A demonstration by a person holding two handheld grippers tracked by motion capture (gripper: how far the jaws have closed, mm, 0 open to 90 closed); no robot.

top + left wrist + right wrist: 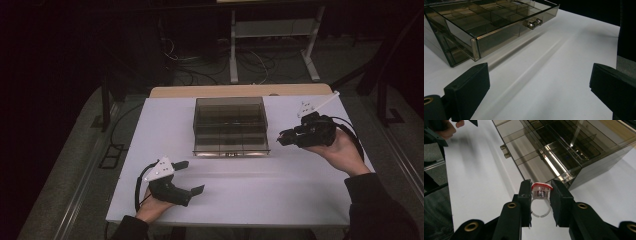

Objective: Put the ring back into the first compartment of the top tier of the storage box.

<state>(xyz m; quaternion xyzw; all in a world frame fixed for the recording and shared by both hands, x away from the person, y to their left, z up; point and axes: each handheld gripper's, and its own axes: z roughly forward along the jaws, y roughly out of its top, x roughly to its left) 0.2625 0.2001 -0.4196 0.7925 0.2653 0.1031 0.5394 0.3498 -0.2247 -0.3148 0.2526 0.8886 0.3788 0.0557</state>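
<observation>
One ring (540, 195), clear band with a red-edged top, clamped between the right gripper (286, 136) fingers at frame right, just beside the smoked plastic drawer box (230, 125). Drawer (499, 32) stands pulled out; placing likely remains. Left gripper (192, 176) open, empty, lower left. Bench (260, 190) otherwise bare.

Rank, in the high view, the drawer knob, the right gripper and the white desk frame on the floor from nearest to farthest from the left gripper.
From the left gripper:
1. Drawer knob, at the front of the smoky organizer box, up and to the right.
2. Right gripper, at the table's right side beyond the box.
3. White desk frame, on the floor behind the table.
</observation>
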